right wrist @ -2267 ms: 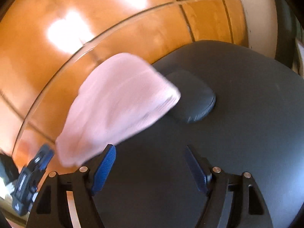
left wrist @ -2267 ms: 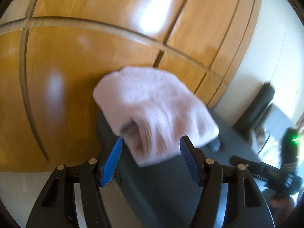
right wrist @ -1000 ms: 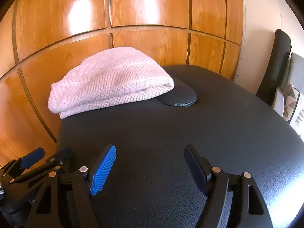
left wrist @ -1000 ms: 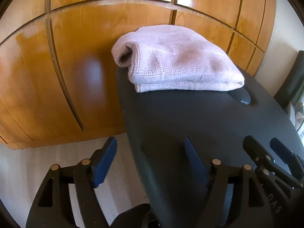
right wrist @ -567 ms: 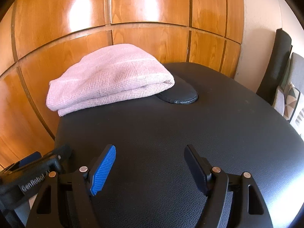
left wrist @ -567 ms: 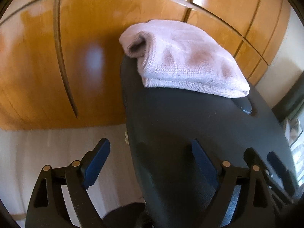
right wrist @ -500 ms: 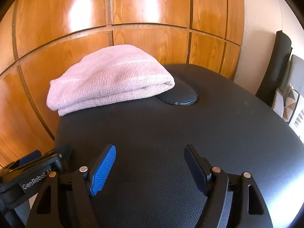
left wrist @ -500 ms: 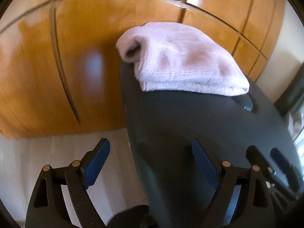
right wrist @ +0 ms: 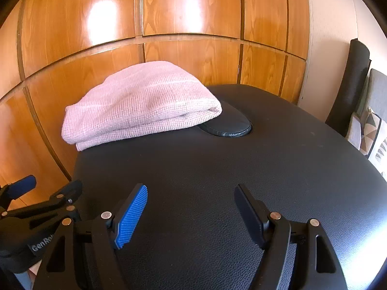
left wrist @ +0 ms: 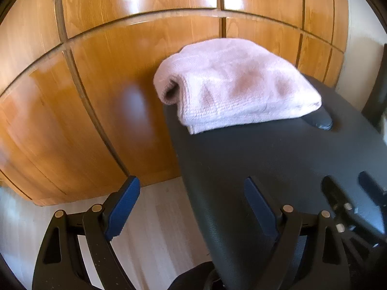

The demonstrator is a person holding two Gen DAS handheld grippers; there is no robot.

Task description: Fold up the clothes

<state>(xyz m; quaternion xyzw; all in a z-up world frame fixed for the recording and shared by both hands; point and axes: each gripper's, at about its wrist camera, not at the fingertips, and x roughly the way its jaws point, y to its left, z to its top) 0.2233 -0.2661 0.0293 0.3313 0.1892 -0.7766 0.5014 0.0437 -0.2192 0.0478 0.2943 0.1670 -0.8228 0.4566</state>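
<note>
A folded pale pink knitted garment [left wrist: 237, 84] [right wrist: 140, 104] lies at the far left corner of the black padded table [left wrist: 266, 159] [right wrist: 241, 174], partly covering an oval black pad [right wrist: 229, 123]. My left gripper [left wrist: 191, 205] is open and holds nothing; it straddles the table's left edge, well short of the garment. My right gripper [right wrist: 191, 207] hovers open over the near part of the table, also with nothing between its pads. The left gripper [right wrist: 36, 207] shows at the lower left of the right wrist view.
Glossy wooden cabinet doors [right wrist: 169, 24] stand right behind the table. Pale floor [left wrist: 150, 229] lies left of the table. A dark chair back [right wrist: 350, 84] and a patterned cushion [right wrist: 372, 133] sit to the right. The right gripper [left wrist: 350, 203] appears at the lower right of the left wrist view.
The garment was dropped onto the table's far corner and now lies still. My left gripper's view has swung rightward and up a little. The right gripper has not moved.
</note>
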